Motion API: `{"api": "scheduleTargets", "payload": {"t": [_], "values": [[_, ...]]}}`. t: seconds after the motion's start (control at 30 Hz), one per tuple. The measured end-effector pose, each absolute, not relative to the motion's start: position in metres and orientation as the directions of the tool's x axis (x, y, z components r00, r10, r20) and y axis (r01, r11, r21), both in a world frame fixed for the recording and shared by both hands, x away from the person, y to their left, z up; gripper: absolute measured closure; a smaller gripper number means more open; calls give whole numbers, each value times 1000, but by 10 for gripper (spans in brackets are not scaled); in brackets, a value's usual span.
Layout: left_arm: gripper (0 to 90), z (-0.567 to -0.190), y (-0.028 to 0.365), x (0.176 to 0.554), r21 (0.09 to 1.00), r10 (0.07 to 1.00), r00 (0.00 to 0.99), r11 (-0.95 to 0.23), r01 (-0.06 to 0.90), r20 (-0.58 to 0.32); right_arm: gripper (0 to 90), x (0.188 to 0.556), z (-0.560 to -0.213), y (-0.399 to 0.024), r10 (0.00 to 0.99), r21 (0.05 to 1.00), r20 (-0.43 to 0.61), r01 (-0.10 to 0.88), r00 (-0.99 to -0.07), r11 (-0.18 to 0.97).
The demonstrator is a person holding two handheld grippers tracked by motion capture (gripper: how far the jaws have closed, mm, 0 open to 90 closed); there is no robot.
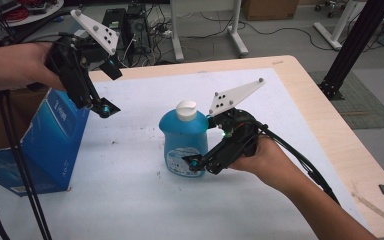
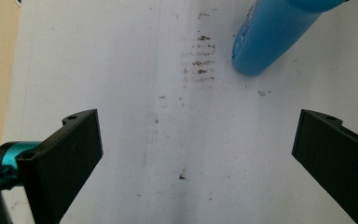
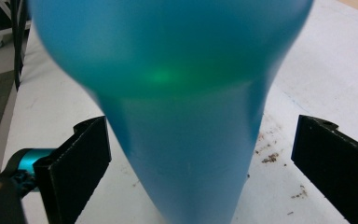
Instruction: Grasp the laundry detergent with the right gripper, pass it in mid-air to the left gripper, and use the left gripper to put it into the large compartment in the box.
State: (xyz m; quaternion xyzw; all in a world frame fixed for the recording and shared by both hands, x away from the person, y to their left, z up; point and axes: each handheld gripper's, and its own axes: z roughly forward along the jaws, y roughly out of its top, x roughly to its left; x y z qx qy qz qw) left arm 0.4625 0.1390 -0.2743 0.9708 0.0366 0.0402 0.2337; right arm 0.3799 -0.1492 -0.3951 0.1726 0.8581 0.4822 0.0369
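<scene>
Cluttered workshop floor, with cables and table legs, is seen behind a wooden table (image 1: 330, 130) whose top is covered by a white sheet (image 1: 130, 190) marked with small dark specks. At the left edge of that sheet a blue cardboard box (image 1: 50, 145) is stood, partly over the table's side. Near the middle of the sheet a blue bottle (image 1: 184, 142) with a white cap (image 1: 186, 110) is stood upright, a label being visible low on its front. The right gripper (image 1: 194, 164) is held low and level against the bottle's right side, and in the right gripper view the bottle's body (image 3: 182, 130) is seen between the 2 black jaws, which are set apart with a gap left on each side, so no clamp is judged to be made yet. The left gripper (image 1: 105, 107) is held up in the air above the box and well apart from the bottle; in the left gripper view its jaws are spread wide over bare sheet, with nothing between them and the bottle's base (image 2: 265, 42) seen farther off. The step in hand is judged to be the approach for a grasp of the bottle's lower body. For the next move, the jaws would need to be centred on the body and closed squarely, so that the bottle is not tipped or pushed sideways.
</scene>
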Motion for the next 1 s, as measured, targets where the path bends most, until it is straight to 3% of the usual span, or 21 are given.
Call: {"api": "scheduleTargets", "payload": {"t": [0.37, 0.5, 0.93, 0.97, 1.0], "values": [[16, -276, 140, 464, 456, 94, 994, -888, 62, 48, 61, 382, -403, -146, 326, 852, 108, 256, -939, 457], [16, -277, 140, 464, 461, 98, 994, -885, 66, 46, 161, 381, -403, -147, 299, 861, 111, 242, -948, 448], [17, -279, 139, 465, 456, 96, 995, -887, 69, 36, 188, 381, -407, -144, 294, 869, 97, 225, -951, 441], [17, -279, 139, 465, 455, 94, 995, -888, 67, 38, 279, 381, -407, -145, 280, 874, 93, 213, -956, 437], [17, -280, 139, 465, 454, 93, 995, -888, 67, 34, 280, 381, -407, -145, 277, 878, 89, 207, -957, 432]]}}
